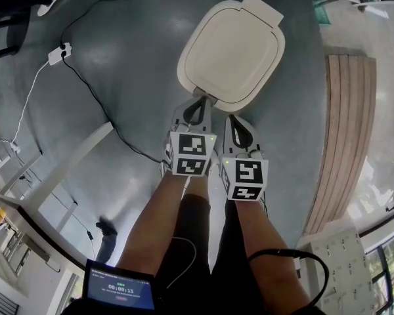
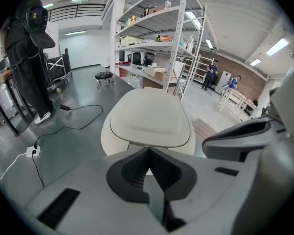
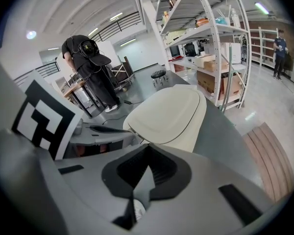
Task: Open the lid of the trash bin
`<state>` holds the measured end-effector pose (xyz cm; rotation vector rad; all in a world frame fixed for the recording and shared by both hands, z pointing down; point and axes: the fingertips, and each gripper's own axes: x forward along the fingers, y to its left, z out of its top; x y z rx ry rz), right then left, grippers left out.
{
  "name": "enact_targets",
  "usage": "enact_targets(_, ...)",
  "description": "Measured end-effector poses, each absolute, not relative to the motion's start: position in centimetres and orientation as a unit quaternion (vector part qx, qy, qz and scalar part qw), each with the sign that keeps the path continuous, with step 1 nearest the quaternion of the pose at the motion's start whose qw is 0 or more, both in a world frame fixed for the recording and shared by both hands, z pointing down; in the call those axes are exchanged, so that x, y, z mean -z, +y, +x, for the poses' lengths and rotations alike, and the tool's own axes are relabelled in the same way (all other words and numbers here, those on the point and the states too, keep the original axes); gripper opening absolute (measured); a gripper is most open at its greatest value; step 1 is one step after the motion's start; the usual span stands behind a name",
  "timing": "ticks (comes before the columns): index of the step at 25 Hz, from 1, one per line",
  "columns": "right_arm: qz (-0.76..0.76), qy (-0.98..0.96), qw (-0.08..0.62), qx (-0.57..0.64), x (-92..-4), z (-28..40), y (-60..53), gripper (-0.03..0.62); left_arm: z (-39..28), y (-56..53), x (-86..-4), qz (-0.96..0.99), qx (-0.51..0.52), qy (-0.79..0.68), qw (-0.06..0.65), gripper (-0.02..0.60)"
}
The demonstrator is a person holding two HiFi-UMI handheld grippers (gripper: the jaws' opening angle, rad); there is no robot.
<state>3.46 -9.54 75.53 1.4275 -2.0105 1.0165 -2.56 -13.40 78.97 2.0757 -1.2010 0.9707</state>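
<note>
Trash bin (image 2: 109,140) with lid (image 1: 231,48) down (contents hidden). My left gripper (image 1: 200,104) sits at its front rim, my right gripper (image 1: 234,122) just short of it. Both pairs of jaws are pressed together, empty.

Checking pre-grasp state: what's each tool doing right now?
Left tool: closed, nothing between the jaws, tips by the front edge of the lid.
Right tool: closed, empty.

Grippers: pale grey plastic left gripper (image 1: 199,101) and matching right gripper (image 1: 233,121), with black ribbed inner faces.
Cube: white marker cube (image 1: 188,153), black square codes, small green light.
Clothing: black garment (image 1: 196,231) below the cube.
Cables: thick black cable (image 1: 295,253) lower right of the cube; thin white cable (image 1: 179,262) below it.
</note>
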Motion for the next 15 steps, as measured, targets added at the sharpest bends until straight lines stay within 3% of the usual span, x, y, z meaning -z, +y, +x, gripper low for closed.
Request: enact_targets(15,0.52,-0.733,0.237,-0.369,-75.34,3.23,-9.6,-0.002,-2.3,-13.46,-78.78,0.767,-0.378,-0.44,0.274,-0.002)
